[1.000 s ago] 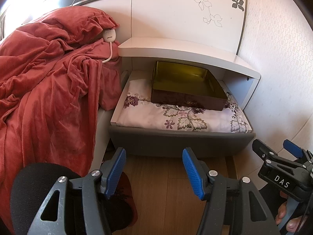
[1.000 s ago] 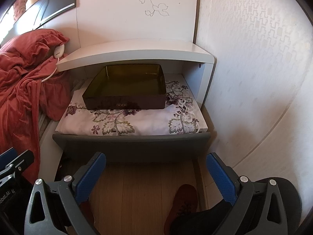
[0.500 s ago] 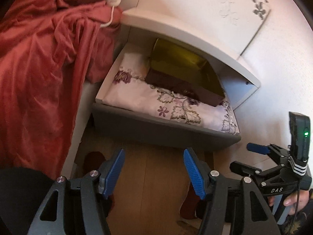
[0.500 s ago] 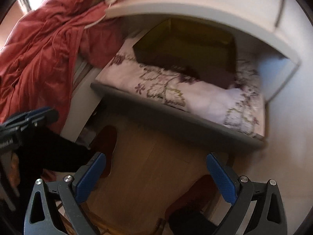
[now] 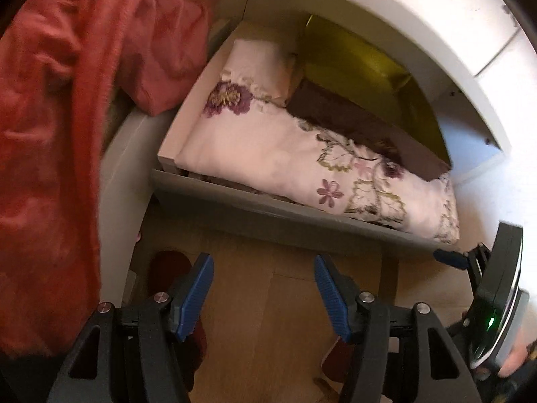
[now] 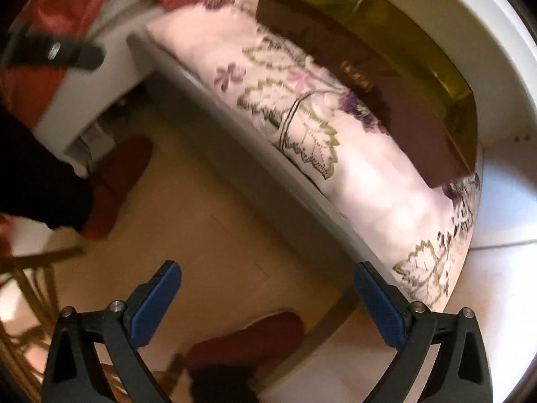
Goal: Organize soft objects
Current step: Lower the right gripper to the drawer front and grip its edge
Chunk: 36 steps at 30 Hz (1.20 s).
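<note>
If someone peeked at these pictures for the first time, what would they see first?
Probably the white pillow with purple flowers, lying in the open drawer of the bedside cabinet, with a dark brown tray sitting on its far side. Next, the big red blanket heaped on the left. Both grippers, left and right, hang open over the wooden floor.

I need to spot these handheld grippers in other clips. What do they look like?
Both the left gripper and the right gripper have black, angular frames with triangular cut-outs and silver bolts. Their jaws carry blue ribbed pads. A black-and-silver unit with a green light rides on the right one.
</note>
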Tool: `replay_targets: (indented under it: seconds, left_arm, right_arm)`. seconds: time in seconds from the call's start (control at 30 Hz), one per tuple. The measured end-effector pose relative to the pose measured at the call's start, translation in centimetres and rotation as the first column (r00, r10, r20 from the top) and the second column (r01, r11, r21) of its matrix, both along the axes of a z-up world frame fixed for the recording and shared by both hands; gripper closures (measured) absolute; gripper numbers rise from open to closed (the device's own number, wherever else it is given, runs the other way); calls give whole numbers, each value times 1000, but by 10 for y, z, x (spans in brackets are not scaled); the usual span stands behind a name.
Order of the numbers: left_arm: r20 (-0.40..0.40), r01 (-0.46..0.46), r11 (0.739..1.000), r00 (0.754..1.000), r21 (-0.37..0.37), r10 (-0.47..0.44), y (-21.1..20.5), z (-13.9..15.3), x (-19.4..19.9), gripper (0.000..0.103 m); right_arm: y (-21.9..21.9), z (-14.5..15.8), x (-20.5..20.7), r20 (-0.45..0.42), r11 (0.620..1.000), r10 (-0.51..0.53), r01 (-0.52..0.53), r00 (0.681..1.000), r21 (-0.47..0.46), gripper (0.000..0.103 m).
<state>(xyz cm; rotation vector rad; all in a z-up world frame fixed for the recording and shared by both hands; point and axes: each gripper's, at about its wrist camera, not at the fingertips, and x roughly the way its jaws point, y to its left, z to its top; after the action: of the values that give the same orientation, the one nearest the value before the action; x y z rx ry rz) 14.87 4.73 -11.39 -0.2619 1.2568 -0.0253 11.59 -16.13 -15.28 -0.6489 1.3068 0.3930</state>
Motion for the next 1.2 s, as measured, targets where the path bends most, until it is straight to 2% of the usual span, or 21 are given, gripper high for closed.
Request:
replay_targets:
  seconds: [0.13, 0.27, 0.4, 0.47, 0.6, 0.7, 0.8, 0.9, 1.03, 1.07, 1.2]
  left_arm:
    - [-39, -26, 1000, 999, -1, 26, 0, -17, 14, 41]
    - [-76, -74, 997, 994, -6, 73, 2, -32, 20, 41]
    - [-78, -138, 990, 988, -24, 136, 9, -41, 20, 41]
    - [-56, -155, 986, 987, -68, 151, 12, -40, 20, 41]
    - [-8, -110, 989, 994, -95, 110, 5, -35, 19, 41]
    - [-19, -95, 992, 995, -83, 94, 1, -41, 21, 41]
    - [-19, -90, 993, 996, -82, 89, 0, -46, 24, 41]
    - [-40, -123, 988, 992, -90, 119, 4, -51, 29, 41]
    - [-73, -167, 984, 984, -64, 163, 9, -60, 32, 41]
    - [-80, -175, 983, 982, -57, 170, 9, -62, 34, 38]
    - [-69, -200, 978, 978, -67, 195, 11, -60, 39, 37]
  right_arm:
    - [-1, -19, 2, 0, 995, 55, -55, 998, -85, 0]
    - [1, -31, 1, -28, 987, 107, -110, 994, -118, 0]
    - [3, -37, 2, 4, 969, 158, -154, 988, -196, 0]
    - [3, -33, 2, 52, 955, 181, -163, 982, -248, 0]
    - [-1, -19, 3, 106, 956, 175, -143, 979, -255, 0]
    - [-9, -23, 6, 78, 959, 153, -129, 985, -252, 0]
    - [-5, -33, 12, 94, 951, 161, -129, 982, -280, 0]
    - [-7, -36, 9, 96, 952, 160, -128, 983, -277, 0]
    - [-1, -45, 2, 61, 917, 242, -208, 968, -339, 0]
    - [-1, -47, 1, 50, 904, 269, -234, 962, -358, 0]
    - [-1, -49, -3, 3, 854, 354, -322, 935, -409, 0]
